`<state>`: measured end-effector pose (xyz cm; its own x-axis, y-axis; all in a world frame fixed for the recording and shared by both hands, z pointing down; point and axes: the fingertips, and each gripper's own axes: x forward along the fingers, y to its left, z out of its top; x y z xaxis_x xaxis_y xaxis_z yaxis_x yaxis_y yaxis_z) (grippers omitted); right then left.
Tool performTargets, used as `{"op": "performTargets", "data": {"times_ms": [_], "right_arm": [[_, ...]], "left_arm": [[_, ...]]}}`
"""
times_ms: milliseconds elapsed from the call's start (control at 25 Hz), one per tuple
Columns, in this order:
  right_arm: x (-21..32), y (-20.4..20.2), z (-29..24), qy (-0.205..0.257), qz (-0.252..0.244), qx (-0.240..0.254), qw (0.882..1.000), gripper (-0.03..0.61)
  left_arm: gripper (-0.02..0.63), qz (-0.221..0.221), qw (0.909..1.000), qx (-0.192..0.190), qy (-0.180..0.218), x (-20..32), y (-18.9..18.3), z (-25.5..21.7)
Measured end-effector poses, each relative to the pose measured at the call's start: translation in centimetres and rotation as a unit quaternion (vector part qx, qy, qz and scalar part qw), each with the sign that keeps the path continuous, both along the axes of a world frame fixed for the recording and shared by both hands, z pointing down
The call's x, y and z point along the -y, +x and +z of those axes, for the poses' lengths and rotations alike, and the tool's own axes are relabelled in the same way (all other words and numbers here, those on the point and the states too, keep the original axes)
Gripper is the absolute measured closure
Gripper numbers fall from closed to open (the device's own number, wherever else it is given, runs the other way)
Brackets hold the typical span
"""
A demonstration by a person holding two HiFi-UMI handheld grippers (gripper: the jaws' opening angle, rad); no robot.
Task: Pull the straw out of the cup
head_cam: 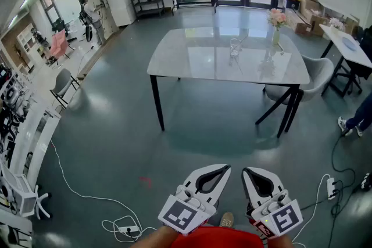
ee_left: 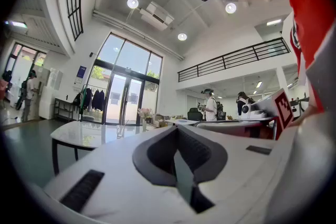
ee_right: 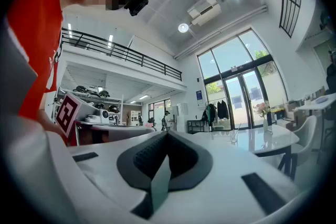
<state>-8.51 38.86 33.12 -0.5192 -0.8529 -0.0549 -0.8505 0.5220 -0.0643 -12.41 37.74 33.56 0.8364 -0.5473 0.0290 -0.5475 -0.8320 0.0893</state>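
Observation:
A clear cup (head_cam: pixel 235 47) stands on the far half of a grey glass-topped table (head_cam: pixel 192 61), several steps ahead of me. In the right gripper view the cup (ee_right: pixel 233 137) is small, with a thin straw (ee_right: pixel 236 128) leaning out of it. The left gripper view also shows the cup (ee_left: pixel 120 131) far off. My left gripper (head_cam: pixel 224 169) and right gripper (head_cam: pixel 246 172) are held low and close to my body, side by side. Both point level towards the table, well short of it. Each has its jaws together with nothing between them.
A vase of pink flowers (head_cam: pixel 276 25) stands on the table right of the cup. A grey chair (head_cam: pixel 318 75) sits at the table's right end. White cables and a power strip (head_cam: pixel 125 228) lie on the floor at my left. Another white table (head_cam: pixel 349 45) stands far right.

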Motion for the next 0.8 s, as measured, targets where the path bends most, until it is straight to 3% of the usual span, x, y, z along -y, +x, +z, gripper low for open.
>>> {"op": "performTargets", "data": {"times_ms": [800], "right_arm": [[0.7,4.1,-0.9,0.014,-0.002,0.027,1.000,0.583]], "left_arm": [[0.588,-0.017,0.9997,0.013,0.014,1.2,3.1,-0.5]]}}
